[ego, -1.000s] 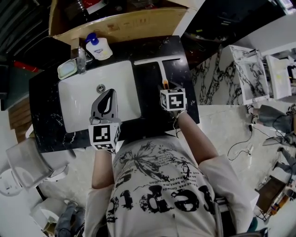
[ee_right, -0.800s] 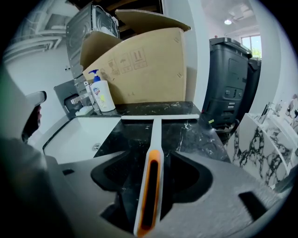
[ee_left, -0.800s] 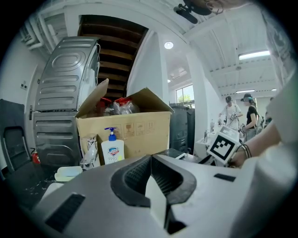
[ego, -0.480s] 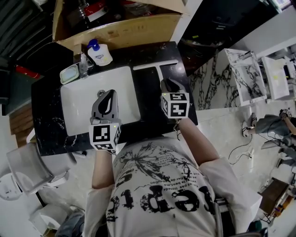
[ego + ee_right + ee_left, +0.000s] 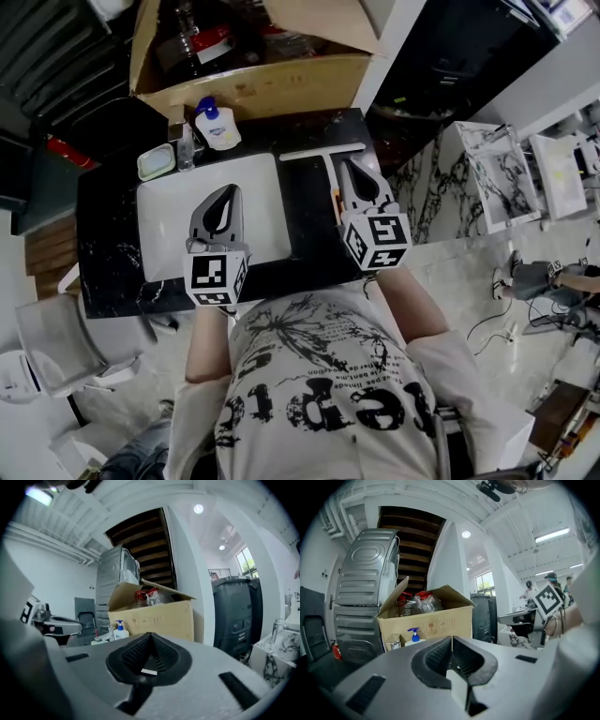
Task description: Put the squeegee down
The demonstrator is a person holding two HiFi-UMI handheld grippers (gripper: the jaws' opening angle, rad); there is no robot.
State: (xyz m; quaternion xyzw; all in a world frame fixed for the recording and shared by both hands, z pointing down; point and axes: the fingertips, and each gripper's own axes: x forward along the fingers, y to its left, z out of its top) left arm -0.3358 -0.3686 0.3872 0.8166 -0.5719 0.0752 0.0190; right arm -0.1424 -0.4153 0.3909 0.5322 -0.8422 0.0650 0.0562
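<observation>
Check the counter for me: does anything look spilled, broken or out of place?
Nothing stands out. The squeegee lies flat on the black counter, right of the sink, and the soap bottle stands upright behind the sink. No spill shows.

— What is seen on the black counter (image 5: 108, 246)?
— A white sink (image 5: 169, 225) is set into it. A pump bottle (image 5: 217, 127), a faucet (image 5: 185, 142) and a small dish (image 5: 156, 163) are ranged behind it. An open cardboard box (image 5: 253, 70) is placed beyond.

right tongs (image 5: 352, 169) off squeegee (image 5: 317, 153), raised, shut
</observation>
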